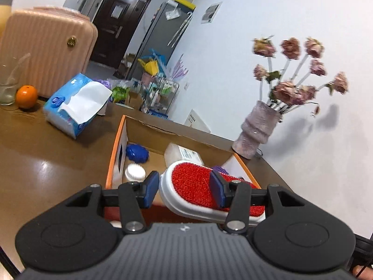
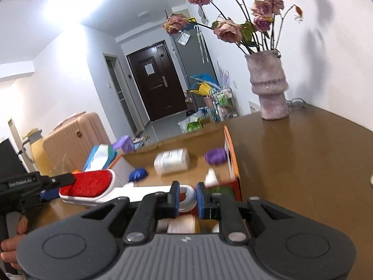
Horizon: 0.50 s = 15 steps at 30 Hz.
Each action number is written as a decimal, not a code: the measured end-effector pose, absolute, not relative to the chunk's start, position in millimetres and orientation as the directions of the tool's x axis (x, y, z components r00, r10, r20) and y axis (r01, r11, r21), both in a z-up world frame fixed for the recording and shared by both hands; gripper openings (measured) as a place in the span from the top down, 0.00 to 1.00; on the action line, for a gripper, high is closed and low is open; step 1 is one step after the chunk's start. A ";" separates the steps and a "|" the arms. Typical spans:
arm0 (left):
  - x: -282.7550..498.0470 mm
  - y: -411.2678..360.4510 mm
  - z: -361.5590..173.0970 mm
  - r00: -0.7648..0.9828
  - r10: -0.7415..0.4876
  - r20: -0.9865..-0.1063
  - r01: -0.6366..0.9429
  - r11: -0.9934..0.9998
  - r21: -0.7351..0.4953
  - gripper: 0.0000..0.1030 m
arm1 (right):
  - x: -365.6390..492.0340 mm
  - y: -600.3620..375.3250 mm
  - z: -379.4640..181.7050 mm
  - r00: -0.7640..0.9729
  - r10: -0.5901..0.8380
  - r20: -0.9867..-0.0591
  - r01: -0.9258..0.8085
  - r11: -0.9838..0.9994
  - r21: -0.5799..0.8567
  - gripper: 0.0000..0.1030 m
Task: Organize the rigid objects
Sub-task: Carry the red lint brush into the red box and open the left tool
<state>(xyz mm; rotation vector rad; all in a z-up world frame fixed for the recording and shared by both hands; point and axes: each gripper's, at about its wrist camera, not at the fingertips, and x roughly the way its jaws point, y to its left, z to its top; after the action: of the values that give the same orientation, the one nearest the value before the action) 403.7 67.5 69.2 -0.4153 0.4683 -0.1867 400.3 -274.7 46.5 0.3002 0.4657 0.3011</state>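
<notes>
Lint brush (image 1: 198,191), red-bristled pad in left gripper (image 1: 184,192) fingers, white looped handle in right gripper (image 2: 187,198) fingers.

A glossy brown table (image 1: 46,154) fills the lower left of the left wrist view, carrying an open orange-edged cardboard box (image 1: 114,154) at centre, a blue tissue pack (image 1: 77,102), an orange (image 1: 26,96) and a glass (image 1: 8,86) at left, and a mauve flower vase (image 1: 257,130) at right.

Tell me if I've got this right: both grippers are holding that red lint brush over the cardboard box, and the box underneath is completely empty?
Not quite. The cardboard box is not empty: the right wrist view shows a white bottle, a purple ball and a blue ball inside. The rest holds: the left gripper and the right gripper both hold the red lint brush over it.
</notes>
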 end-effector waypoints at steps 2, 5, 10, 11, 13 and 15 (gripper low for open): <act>428.9 73.6 65.5 0.873 -0.266 -0.409 0.073 0.900 -0.430 0.53 | 426.6 -272.9 43.8 0.835 0.371 -0.407 -0.219 0.901 0.374 0.84; 458.8 78.4 55.3 0.866 -0.251 -0.432 0.053 0.906 -0.420 0.53 | 462.3 -267.9 33.7 0.806 0.391 -0.445 -0.214 0.893 0.397 0.85; 480.1 89.0 26.1 0.824 -0.240 -0.513 0.009 0.912 -0.411 0.53 | 499.2 -255.9 8.3 0.765 0.386 -0.515 -0.196 0.902 0.386 0.84; 479.6 91.0 24.0 0.826 -0.240 -0.510 0.016 0.914 -0.405 0.53 | 502.6 -253.8 4.5 0.759 0.392 -0.519 -0.201 0.900 0.386 0.84; 475.7 89.9 25.7 0.826 -0.220 -0.519 0.017 0.930 -0.367 0.49 | 502.0 -249.8 1.0 0.762 0.401 -0.509 -0.222 0.900 0.376 0.84; 470.9 86.8 27.0 0.826 -0.220 -0.520 0.038 0.941 -0.337 0.47 | 501.0 -245.8 0.0 0.767 0.410 -0.494 -0.249 0.900 0.358 0.83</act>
<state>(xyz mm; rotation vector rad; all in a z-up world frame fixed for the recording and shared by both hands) 470.9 86.8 27.0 -0.3223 0.5857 -0.1394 501.0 -245.8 0.0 0.2809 0.5980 0.3628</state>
